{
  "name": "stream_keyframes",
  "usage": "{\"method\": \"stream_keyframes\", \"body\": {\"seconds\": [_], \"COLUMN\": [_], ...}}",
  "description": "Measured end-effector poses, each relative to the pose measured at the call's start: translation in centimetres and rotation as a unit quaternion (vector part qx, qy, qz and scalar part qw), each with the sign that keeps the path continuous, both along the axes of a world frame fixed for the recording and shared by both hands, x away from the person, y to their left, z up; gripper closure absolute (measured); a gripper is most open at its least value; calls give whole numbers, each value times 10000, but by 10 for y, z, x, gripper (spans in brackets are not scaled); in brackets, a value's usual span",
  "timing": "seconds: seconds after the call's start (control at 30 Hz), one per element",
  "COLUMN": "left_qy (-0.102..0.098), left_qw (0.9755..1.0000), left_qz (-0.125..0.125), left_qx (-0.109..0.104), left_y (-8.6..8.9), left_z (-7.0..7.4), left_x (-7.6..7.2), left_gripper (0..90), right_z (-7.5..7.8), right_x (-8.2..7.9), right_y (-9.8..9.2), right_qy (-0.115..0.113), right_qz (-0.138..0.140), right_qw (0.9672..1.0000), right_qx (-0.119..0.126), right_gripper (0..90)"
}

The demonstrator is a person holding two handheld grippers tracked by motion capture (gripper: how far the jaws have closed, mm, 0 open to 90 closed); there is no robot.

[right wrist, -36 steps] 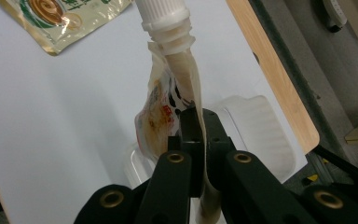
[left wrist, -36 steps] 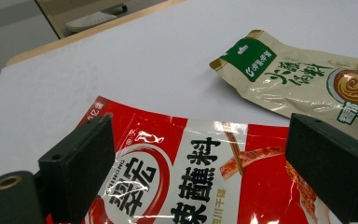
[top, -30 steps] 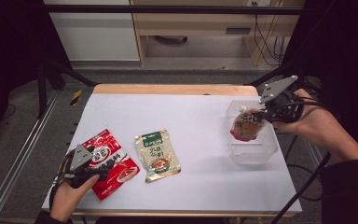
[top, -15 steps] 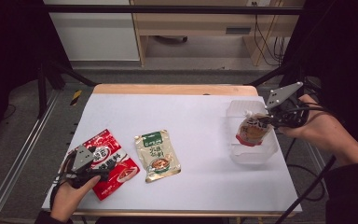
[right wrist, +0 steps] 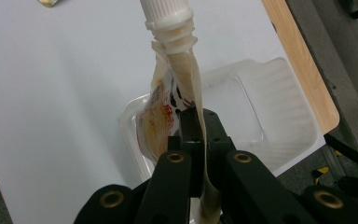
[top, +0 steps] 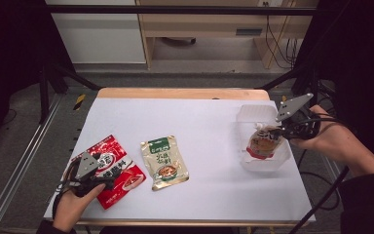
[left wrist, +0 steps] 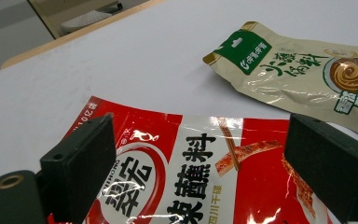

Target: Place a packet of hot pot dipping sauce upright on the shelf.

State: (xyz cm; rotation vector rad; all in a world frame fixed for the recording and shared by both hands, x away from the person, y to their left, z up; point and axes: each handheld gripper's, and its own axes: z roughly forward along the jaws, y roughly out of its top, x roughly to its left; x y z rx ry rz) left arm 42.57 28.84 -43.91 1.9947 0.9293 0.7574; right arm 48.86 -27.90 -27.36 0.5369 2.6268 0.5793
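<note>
white table (top: 209, 122) up front — right gripper (top: 278, 130) pinches a spout pouch (top: 262, 144), hanging it over the clear tray (top: 265, 165). left gripper (top: 102, 176) sits spread over the red packet (top: 119, 178) — green packet (top: 164, 162) beside.

Red sachet (left wrist: 205, 182) between open jaws

We see glossy, crinkled foil on the red sachet (left wrist: 205, 182) and a satin sheen on the beige-green pouch (left wrist: 307, 79). The spouted pouch (right wrist: 168, 112) is soft film with a hard white plastic spout, over a clear plastic tray (right wrist: 270, 121). Matt white tabletop (top: 199, 117), wooden edge.
</note>
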Motion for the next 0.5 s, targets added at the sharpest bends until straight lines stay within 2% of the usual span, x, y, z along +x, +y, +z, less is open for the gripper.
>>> {"method": "stream_keyframes", "body": {"seconds": [0.3, 0.5], "left_qy": [17, 28], "left_qw": [10000, 10000], "left_qz": [-6, -16], "left_qx": [12, 16], "left_y": [0, 0], "left_z": [-1, -1], "left_x": [0, 0], "left_gripper": [89, 88], "right_z": [-10, -10], "right_x": [3, 2], "right_y": [-2, 0], "right_qy": [102, 131], "right_qz": [49, 89], "right_qw": [9999, 9999], "right_qx": [-36, 18], "right_gripper": [900, 900]}}
